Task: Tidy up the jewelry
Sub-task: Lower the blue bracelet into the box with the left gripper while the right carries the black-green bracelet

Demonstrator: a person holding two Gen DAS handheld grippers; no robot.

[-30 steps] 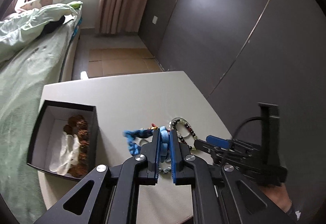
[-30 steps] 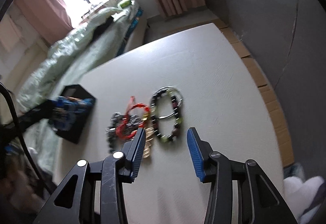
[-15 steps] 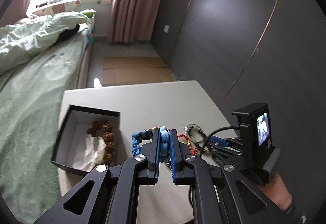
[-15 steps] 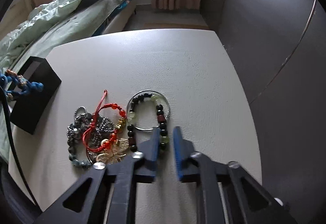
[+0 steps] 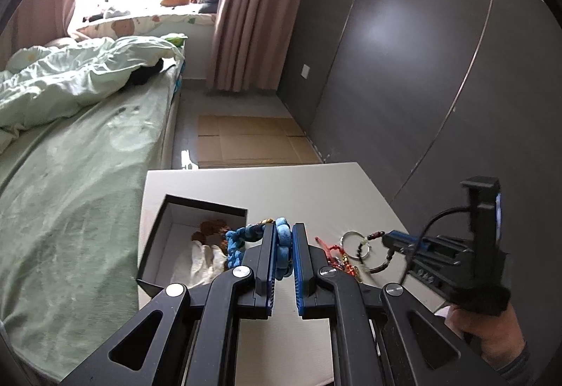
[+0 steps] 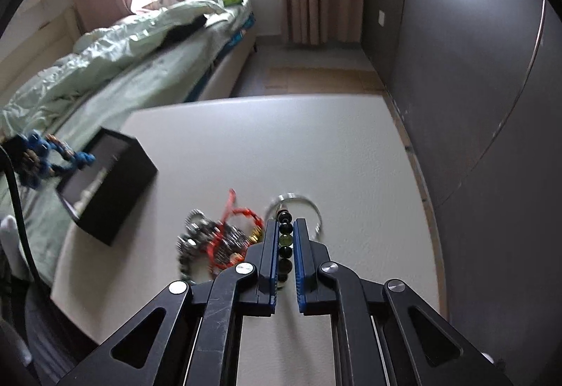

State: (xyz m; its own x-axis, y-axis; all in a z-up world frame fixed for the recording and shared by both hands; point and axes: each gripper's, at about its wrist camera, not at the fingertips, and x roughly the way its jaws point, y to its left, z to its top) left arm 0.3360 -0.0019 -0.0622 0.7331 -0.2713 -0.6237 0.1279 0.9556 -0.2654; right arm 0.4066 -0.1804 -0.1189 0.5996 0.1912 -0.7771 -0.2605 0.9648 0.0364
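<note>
My left gripper [image 5: 282,231] is shut on a blue braided bracelet [image 5: 242,240], which hangs in the air by the near right corner of a black box [image 5: 154,245] with a white lining. In the right wrist view that bracelet [image 6: 38,157] shows at the far left, above the box [image 6: 116,189]. My right gripper [image 6: 285,224] is shut on a bracelet of dark and green beads [image 6: 285,240], one end raised off the white table [image 6: 281,147]. A silver bangle [image 6: 312,206] lies just beyond it.
Brown bead jewelry [image 5: 210,227] and white cloth lie inside the box. A tangle of red cord, silver and gold pieces [image 6: 217,242] sits left of my right gripper. A green bed [image 5: 70,175] runs along the table's left edge. A dark wall [image 6: 474,104] stands to the right.
My right gripper closed on the beaded bracelet and rose with it. My left gripper carried the blue bracelet up and nearer to the box.
</note>
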